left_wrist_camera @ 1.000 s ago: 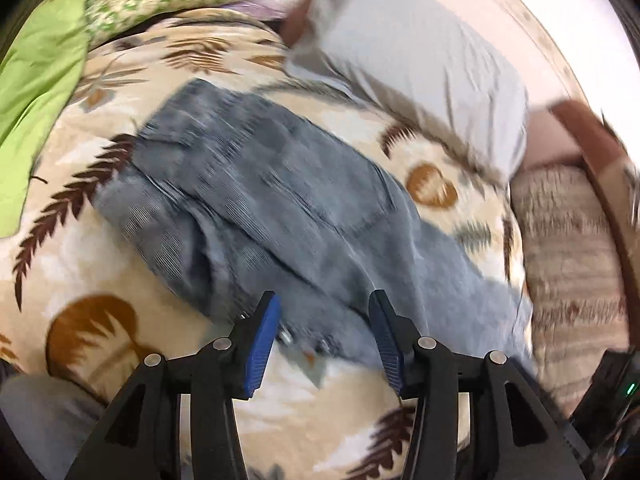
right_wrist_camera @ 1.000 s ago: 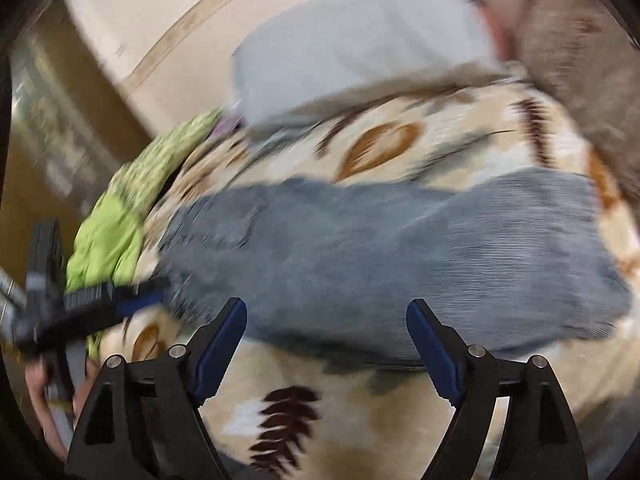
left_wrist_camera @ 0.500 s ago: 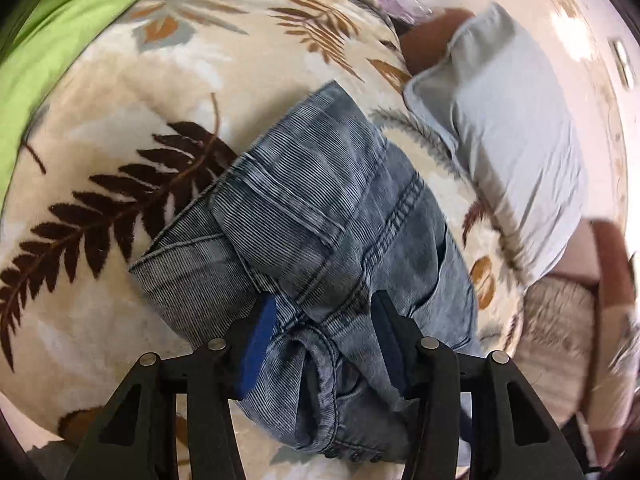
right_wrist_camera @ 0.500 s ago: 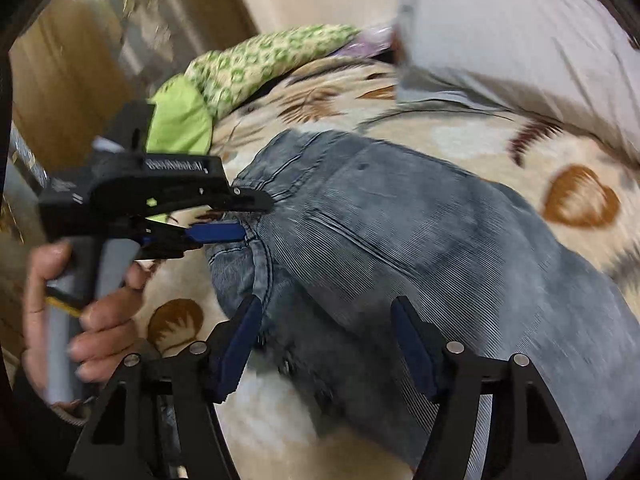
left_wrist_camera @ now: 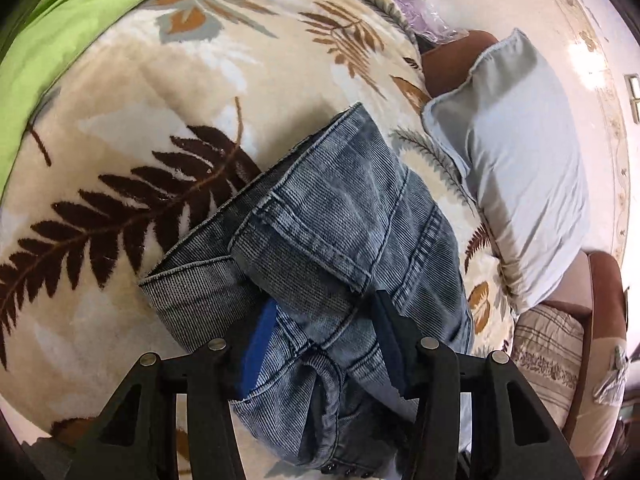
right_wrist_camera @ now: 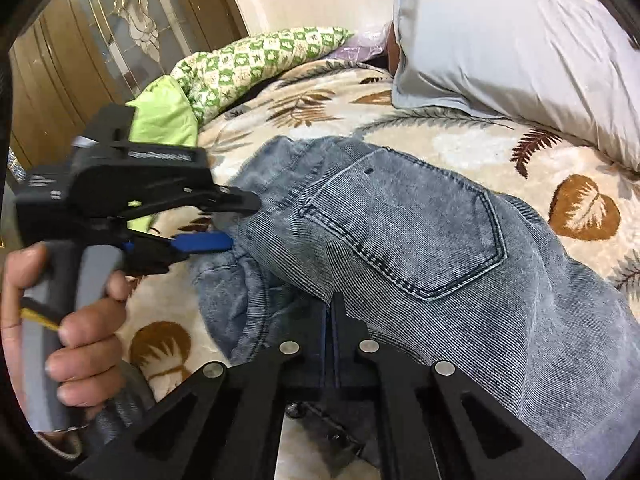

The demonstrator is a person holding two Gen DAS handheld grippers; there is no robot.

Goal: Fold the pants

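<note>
Faded blue denim pants [left_wrist_camera: 340, 216] lie on a leaf-patterned blanket [left_wrist_camera: 120, 140], waist end towards me. In the right wrist view their back pocket [right_wrist_camera: 404, 232] faces up. My left gripper [left_wrist_camera: 324, 304] straddles a bunched fold of the waistband; its jaws stand half apart with denim between them. From the right wrist view the left gripper [right_wrist_camera: 240, 222] reaches in from the left, held by a hand [right_wrist_camera: 80, 320]. My right gripper [right_wrist_camera: 334, 304] is shut, its tips pinched together on the denim at the waist below the pocket.
A grey pillow [left_wrist_camera: 520, 160] [right_wrist_camera: 520, 52] lies at the far side of the bed. Bright green cloth [left_wrist_camera: 60, 40] [right_wrist_camera: 164, 116] and a green patterned quilt [right_wrist_camera: 260, 60] sit at the left edge. Wooden doors with glass [right_wrist_camera: 100, 40] stand behind.
Both grippers swung in over the waist of the pants and settled there. The right jaws went from wide apart to shut on the denim. The left jaws kept the same width.
</note>
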